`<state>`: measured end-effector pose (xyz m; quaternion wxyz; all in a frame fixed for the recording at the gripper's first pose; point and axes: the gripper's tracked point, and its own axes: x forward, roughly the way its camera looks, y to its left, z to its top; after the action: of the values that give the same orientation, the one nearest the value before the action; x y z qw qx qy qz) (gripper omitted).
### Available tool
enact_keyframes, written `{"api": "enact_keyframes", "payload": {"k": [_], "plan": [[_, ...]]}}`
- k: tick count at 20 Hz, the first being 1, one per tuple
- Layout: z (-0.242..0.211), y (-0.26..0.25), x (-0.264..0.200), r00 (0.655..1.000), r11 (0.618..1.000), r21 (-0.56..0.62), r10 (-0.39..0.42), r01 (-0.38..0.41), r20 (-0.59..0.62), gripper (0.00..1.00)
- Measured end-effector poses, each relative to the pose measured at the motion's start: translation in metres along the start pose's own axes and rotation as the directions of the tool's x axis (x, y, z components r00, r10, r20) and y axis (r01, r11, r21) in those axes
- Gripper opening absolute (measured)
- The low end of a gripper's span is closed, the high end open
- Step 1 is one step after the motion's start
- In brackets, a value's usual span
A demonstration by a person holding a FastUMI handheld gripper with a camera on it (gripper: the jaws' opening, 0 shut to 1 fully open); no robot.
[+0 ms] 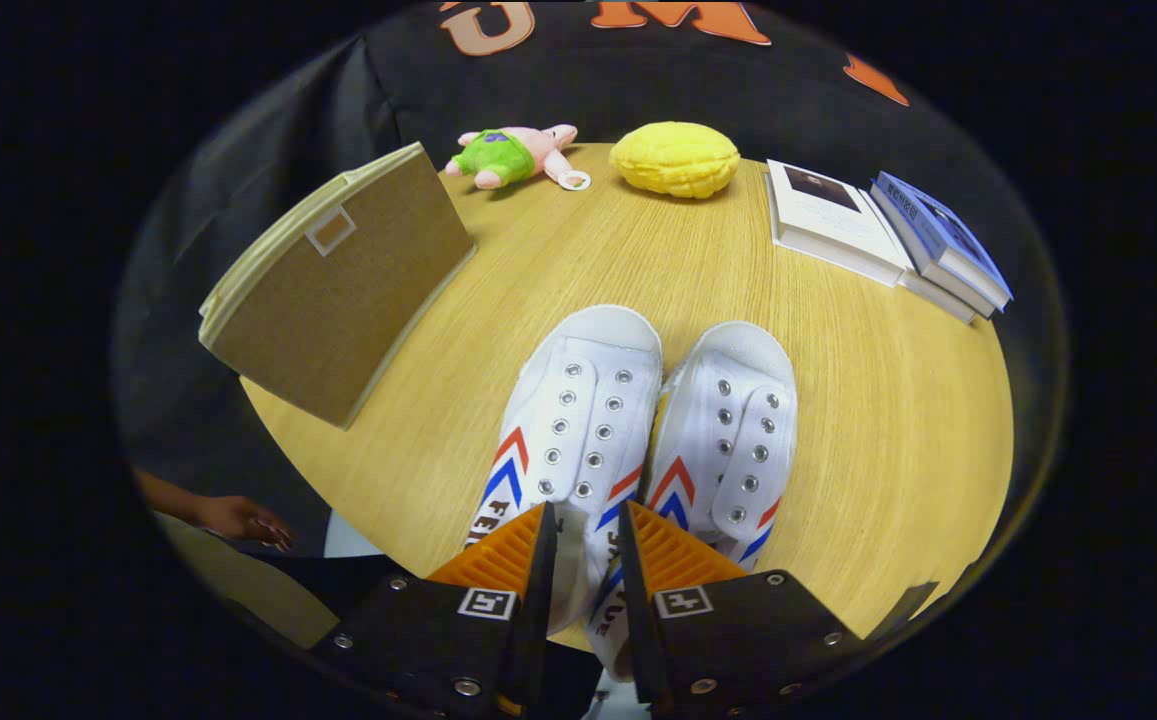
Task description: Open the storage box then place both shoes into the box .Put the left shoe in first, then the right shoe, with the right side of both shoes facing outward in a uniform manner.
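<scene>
Your gripper (583,525) has its two fingers close together, with only a narrow gap between them. In this gap you see the side wall of the white canvas shoe on the left (578,420), the one with red and blue chevron stripes and metal eyelets. The fingers stand on both sides of this wall near the heel end, but I cannot tell if both of them really press on it.

The second white canvas shoe (728,430), with the same stripes, lies just beside the first one, on its right, and the two touch along their sides. Both shoes have no laces, and their toes point away from you, beyond the fingers.

They rest on a round light wooden table (888,420). Further left, the brown fabric storage box (338,290) with a cream edge stands on the table rim, and its lid looks closed.

At the far side of the table lie a small pink plush toy in green clothes (510,155) and, near it, a yellow round soft cushion (675,158). To the right there is a stack of books (888,235), one white and one blue.

Low on the left, beside the table, a person's hand (238,520) is resting.
</scene>
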<state>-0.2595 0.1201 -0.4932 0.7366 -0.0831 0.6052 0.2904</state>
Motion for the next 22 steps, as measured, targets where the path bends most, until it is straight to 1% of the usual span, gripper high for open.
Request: {"api": "enact_keyframes", "payload": {"k": [2, 4, 5, 7, 8, 10, 11, 13, 15, 17, 19, 20, 21, 22], "plan": [[-0.003, -0.002, -0.001, 1.000, 0.999, -0.030, -0.016, 0.016, -0.014, 0.33], [-0.012, -0.002, -0.001, 0.999, 1.000, -0.027, -0.011, 0.010, -0.048, 0.33], [-0.011, -0.001, -0.001, 0.999, 0.999, -0.035, -0.015, 0.014, -0.042, 0.32], [-0.012, 0.004, 0.006, 0.999, 1.000, -0.013, -0.013, 0.012, -0.051, 0.32], [-0.011, 0.006, 0.008, 0.998, 1.000, -0.024, -0.016, 0.015, -0.059, 0.39], [-0.010, 0.007, 0.009, 0.997, 0.999, -0.034, -0.041, 0.039, -0.060, 0.47], [-0.009, 0.006, 0.009, 0.997, 0.998, -0.011, -0.061, 0.061, -0.042, 0.49], [-0.007, 0.001, 0.009, 0.993, 0.993, 0.038, -0.114, 0.114, -0.004, 0.49], [-0.010, -0.001, 0.008, 0.990, 0.988, 0.062, -0.143, 0.144, -0.018, 0.45], [-0.012, -0.005, 0.009, 0.990, 0.989, 0.056, -0.131, 0.134, -0.044, 0.44], [-0.010, -0.001, 0.013, 0.994, 0.991, 0.091, -0.094, 0.099, -0.061, 0.43], [-0.011, 0.000, 0.015, 0.991, 0.990, 0.095, -0.095, 0.104, -0.092, 0.42], [-0.011, 0.000, 0.018, 0.987, 0.990, 0.075, -0.112, 0.121, -0.113, 0.42], [-0.012, 0.001, 0.022, 0.983, 0.989, 0.051, -0.129, 0.137, -0.129, 0.40]]}}
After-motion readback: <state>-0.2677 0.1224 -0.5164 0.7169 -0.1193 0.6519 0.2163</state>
